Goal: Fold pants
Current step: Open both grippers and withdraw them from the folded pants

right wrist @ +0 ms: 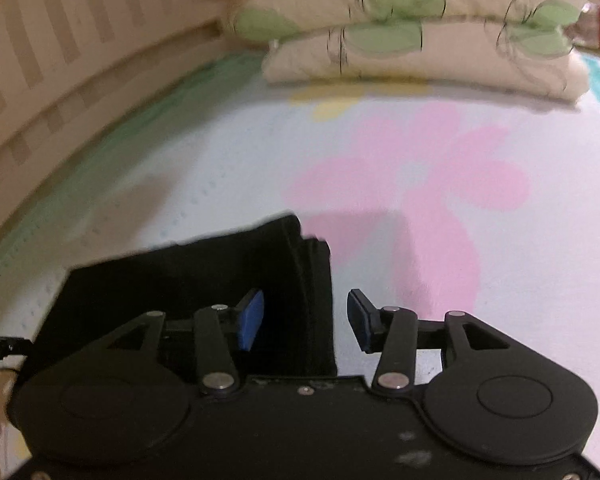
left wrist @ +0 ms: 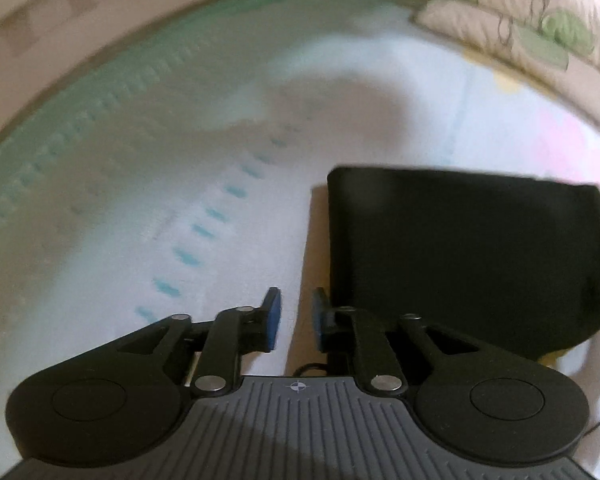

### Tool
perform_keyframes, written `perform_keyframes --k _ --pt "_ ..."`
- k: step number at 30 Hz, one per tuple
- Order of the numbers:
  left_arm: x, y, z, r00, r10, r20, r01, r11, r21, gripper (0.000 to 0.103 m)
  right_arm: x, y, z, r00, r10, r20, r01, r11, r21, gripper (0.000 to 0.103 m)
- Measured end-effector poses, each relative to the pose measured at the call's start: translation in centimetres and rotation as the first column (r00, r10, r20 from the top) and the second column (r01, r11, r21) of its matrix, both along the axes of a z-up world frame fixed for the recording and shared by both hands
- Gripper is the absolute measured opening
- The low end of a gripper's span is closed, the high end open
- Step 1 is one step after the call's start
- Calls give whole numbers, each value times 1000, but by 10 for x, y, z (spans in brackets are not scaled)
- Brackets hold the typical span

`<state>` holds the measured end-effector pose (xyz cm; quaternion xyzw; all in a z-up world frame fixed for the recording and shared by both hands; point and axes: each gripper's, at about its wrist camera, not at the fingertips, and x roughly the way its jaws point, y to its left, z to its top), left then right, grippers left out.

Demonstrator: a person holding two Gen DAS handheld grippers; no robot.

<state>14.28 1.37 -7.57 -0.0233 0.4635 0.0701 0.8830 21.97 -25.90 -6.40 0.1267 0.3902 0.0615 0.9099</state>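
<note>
Here, folded black pants [left wrist: 460,256] lie on the bedsheet [right wrist: 420,184]; both grippers' fingers gape, empty.

The folded pants [left wrist: 464,256] are lying on the bed [left wrist: 180,184]. The left gripper [left wrist: 296,318] is hanging just beside their left edge; the right gripper [right wrist: 305,316] is hanging over their right edge. Behind them, stacked pillows [right wrist: 420,40] are lying against the headboard [right wrist: 60,52], which is running along the bed's left side.

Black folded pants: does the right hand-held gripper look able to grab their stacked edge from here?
Probably yes: the right hand-held gripper is open, straddling the edge of the pants, with nothing between.
</note>
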Motion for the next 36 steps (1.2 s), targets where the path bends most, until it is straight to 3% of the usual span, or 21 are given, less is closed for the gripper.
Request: perform_keyframes --k 2,5,8,10,15,17,20,25,36 --pt "-13 -7 11 999 2 38 -3 1000 14 30 -22 5 11 1000 5 29 -4 1000 -11 49" --pt "-34 -27 27 999 -5 49 5 1000 11 34 -52 24 31 998 35 59 -32 998 -50 50" --pt "-54 -39 42 999 -25 39 28 996 -80 34 -85 39 44 996 57 68 -53 997 -55 50" --pt "-64 -49 48 997 -70 28 72 992 -101 34 -102 44 53 995 69 73 -66 997 -33 50" --pt "-93 -80 64 986 -145 82 145 989 -3 34 -127 61 66 996 55 69 -54 998 -27 50" --pt "-98 -88 66 985 -141 95 137 990 44 34 -133 66 69 996 47 71 -45 998 -34 50" --pt "-99 -94 68 986 -139 88 136 990 44 34 -141 73 74 996 43 75 -38 997 -62 50" --pt "-102 -101 70 987 -119 103 108 988 106 34 -144 80 82 995 40 88 -31 994 -107 51" --pt "-98 -96 64 994 -76 82 72 996 53 34 -141 80 80 996 41 82 -28 988 -153 51"
